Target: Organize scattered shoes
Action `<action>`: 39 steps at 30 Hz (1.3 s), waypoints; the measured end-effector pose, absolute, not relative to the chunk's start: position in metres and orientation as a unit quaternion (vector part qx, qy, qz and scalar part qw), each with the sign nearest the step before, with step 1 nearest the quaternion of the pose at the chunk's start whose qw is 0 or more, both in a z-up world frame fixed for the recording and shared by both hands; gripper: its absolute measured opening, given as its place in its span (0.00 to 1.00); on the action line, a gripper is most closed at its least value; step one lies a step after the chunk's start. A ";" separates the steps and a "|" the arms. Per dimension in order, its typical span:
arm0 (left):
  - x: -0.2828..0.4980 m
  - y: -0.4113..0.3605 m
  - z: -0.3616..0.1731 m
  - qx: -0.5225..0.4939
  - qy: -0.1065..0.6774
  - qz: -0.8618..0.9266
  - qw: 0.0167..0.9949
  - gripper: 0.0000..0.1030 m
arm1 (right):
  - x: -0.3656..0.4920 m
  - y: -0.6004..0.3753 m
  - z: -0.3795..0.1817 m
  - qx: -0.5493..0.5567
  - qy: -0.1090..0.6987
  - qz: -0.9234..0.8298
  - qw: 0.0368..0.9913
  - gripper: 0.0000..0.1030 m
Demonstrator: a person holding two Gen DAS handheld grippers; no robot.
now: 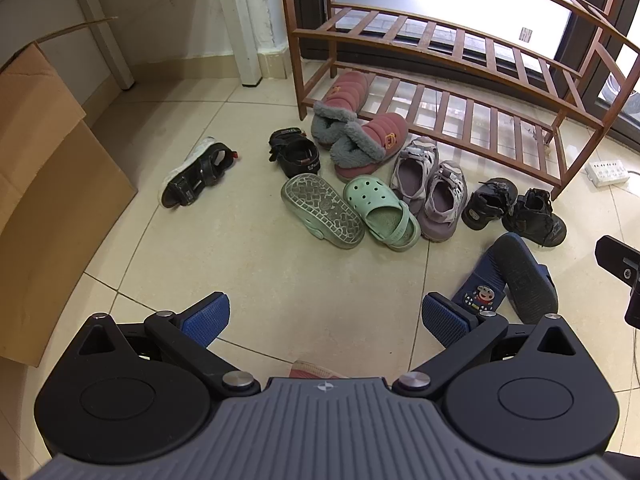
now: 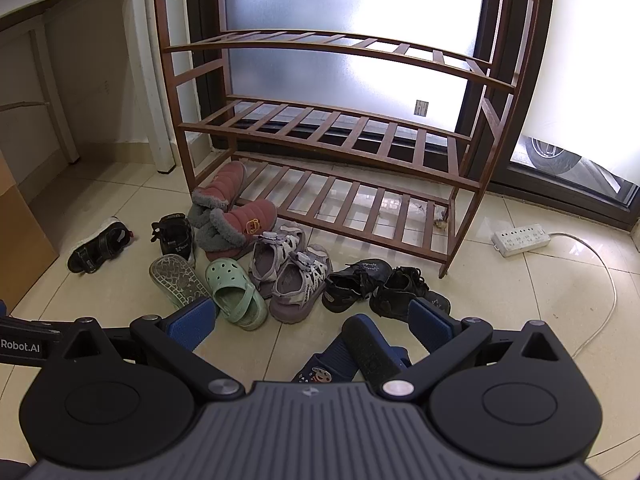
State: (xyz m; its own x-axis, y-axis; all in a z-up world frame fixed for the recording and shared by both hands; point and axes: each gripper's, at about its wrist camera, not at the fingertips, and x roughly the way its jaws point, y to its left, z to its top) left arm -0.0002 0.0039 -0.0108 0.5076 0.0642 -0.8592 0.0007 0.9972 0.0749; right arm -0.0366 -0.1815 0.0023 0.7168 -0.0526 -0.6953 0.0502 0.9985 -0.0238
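Shoes lie scattered on the tile floor before a brown wooden shoe rack [image 1: 472, 60] [image 2: 352, 120] with bare shelves. Among them are pink furry slippers [image 1: 372, 144] [image 2: 240, 224], green clogs [image 1: 380, 212] [image 2: 236, 292] with one sole-up [image 1: 320, 208], grey sandals [image 1: 440, 196] [image 2: 296, 280], black shoes [image 1: 512, 208] [image 2: 360, 284], black sandals [image 1: 200, 172] [image 2: 100, 246] and blue slippers [image 1: 516, 276] [image 2: 360, 352]. My left gripper [image 1: 326, 320] hovers open over bare floor. My right gripper [image 2: 312, 324] is open above the blue slippers.
A cardboard box [image 1: 48, 184] stands at the left. A white power strip [image 1: 608, 172] [image 2: 520, 238] with its cable lies on the floor right of the rack. White furniture legs [image 1: 244, 24] stand behind at the left. A frosted glass door backs the rack.
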 end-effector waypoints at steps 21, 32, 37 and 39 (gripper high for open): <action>-0.020 0.048 -0.069 0.072 0.529 0.033 0.845 1.00 | -0.054 -0.175 -0.043 -0.053 0.402 -0.023 0.914 1.00; -0.075 0.033 -0.118 0.157 0.514 -0.021 0.843 1.00 | -0.080 -0.147 -0.079 -0.083 0.429 0.005 0.899 1.00; -0.086 0.040 -0.153 0.118 0.561 -0.003 0.819 0.99 | -0.095 -0.146 -0.090 -0.098 0.435 0.007 0.895 1.00; -0.091 0.042 -0.163 0.108 0.562 0.006 0.820 0.99 | -0.098 -0.152 -0.093 -0.088 0.437 -0.001 0.895 1.00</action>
